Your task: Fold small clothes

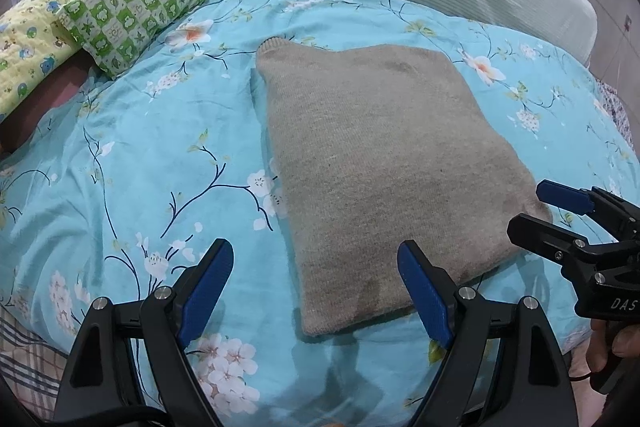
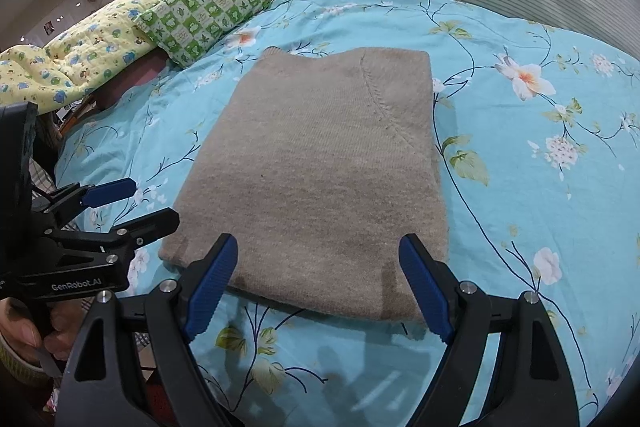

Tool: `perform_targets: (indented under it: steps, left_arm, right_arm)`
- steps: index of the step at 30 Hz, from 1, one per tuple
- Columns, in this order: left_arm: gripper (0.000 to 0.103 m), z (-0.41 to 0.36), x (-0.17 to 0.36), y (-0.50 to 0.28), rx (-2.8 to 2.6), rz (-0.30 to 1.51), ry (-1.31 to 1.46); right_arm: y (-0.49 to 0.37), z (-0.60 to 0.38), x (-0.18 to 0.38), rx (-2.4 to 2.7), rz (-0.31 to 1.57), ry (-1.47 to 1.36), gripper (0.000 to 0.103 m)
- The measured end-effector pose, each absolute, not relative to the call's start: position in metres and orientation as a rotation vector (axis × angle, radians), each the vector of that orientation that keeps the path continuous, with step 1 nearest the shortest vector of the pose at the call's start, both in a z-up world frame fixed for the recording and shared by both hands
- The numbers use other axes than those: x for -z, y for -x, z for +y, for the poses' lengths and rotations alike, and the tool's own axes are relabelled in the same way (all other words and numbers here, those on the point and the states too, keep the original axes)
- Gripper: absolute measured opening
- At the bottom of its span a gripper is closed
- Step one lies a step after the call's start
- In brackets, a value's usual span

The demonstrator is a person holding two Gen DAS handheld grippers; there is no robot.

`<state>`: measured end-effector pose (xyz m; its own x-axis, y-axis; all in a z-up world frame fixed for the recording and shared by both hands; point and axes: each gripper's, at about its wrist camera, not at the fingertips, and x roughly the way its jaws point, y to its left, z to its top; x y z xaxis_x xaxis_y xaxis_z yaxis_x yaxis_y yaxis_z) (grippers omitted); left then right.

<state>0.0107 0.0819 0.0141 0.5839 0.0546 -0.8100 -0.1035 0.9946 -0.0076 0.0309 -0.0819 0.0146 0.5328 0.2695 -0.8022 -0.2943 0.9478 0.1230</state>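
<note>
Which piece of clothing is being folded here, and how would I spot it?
Start at the bed with the light blue flowered quilt. In its middle lies the beige knitted sweater, folded into a flat rectangle. It is the only plain, unpatterned thing there; the green-and-white checked cushion sits apart near the head end.

Beige knit sweater (image 1: 384, 163), folded into a flat rectangle, lying on floral blue bedspread (image 1: 132, 163)
</note>
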Motion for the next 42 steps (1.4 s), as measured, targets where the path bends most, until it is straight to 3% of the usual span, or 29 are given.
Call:
perform_targets:
  steps: [42]
  left_arm:
    - [0.085, 0.0827, -0.0153, -0.0093, -0.080, 0.955, 0.080]
  right_arm:
    - [-0.0299, -0.0830, -0.0126, -0.337, 0.957, 0.025, 0.083]
